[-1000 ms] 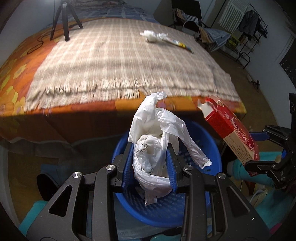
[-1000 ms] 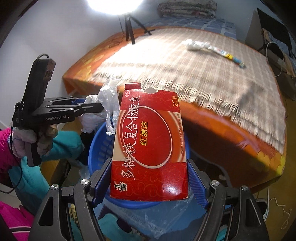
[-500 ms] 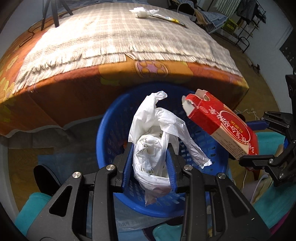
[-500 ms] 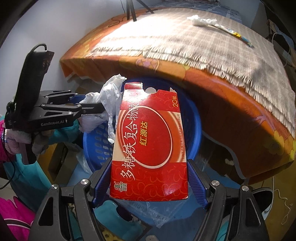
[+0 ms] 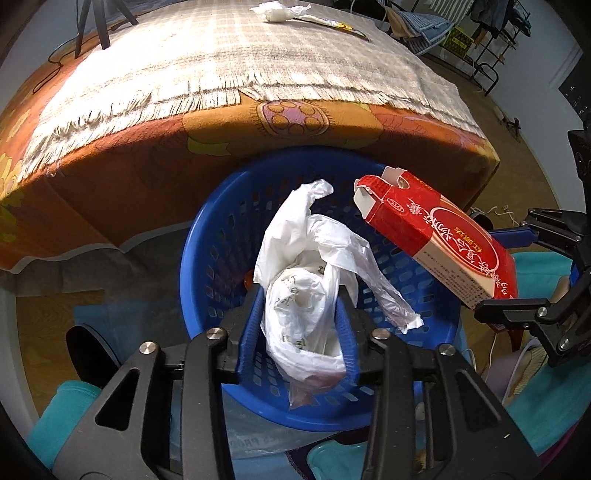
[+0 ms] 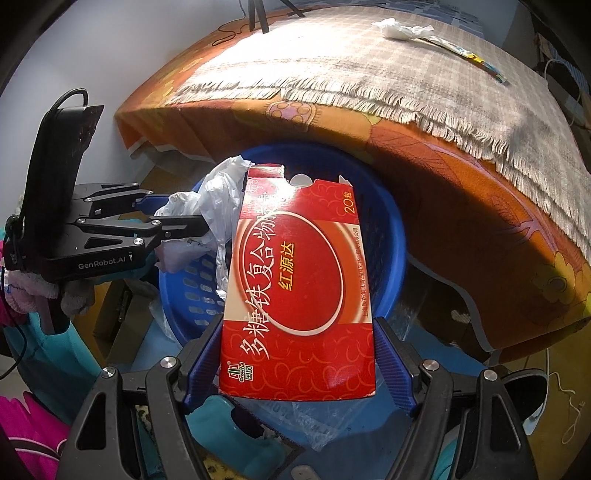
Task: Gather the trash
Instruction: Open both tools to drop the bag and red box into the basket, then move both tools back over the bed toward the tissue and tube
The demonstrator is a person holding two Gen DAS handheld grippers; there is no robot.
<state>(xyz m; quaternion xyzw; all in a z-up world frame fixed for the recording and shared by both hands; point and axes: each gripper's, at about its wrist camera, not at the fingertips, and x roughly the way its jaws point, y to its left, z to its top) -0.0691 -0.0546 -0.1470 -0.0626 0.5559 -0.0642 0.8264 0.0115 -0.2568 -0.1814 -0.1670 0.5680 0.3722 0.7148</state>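
Over the blue basket (image 5: pixel 207 258) beside the bed (image 5: pixel 258 122), the left gripper (image 5: pixel 299 325) is easing its fingers apart around a white plastic bag (image 5: pixel 306 266) while the right gripper (image 6: pixel 297 365) is clamping a red carton (image 6: pixel 295 280), fingers wide.

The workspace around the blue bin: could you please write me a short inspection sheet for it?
Surface: bed with orange flowered cover and fringed checked blanket.
Job's things: crumpled white plastic bag and red cardboard box, both above round blue plastic basket.
Clutter: white tissue wad and thin tube on the blanket.
Grippers: left gripper opening, bag between the jaws; right gripper clamps the box.
Cables: black cord on the bed.
Surroundings: tripod legs, clothes rack.
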